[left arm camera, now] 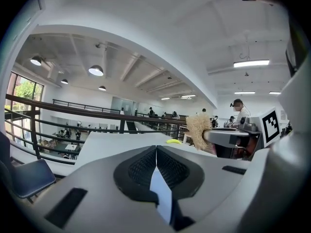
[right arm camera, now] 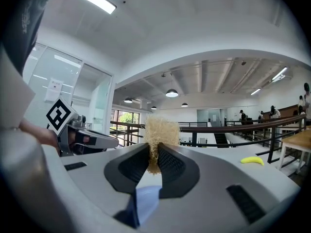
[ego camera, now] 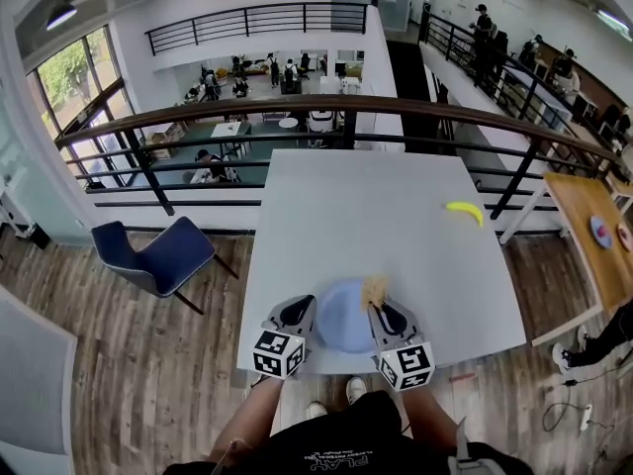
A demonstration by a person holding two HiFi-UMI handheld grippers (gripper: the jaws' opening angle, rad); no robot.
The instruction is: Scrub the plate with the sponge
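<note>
A round light-blue plate lies on the white table near its front edge. My left gripper is at the plate's left rim, its jaws closed on that rim; a blue sliver of plate shows between the pads. Shut on a tan, fibrous sponge, my right gripper holds it over the plate's right side. In the right gripper view the sponge sticks up from the closed jaws, with the plate below. The left gripper view shows the sponge at the right.
A yellow banana lies far right on the table. A blue chair stands left of the table, a wooden table to the right. A black railing runs behind the table's far edge.
</note>
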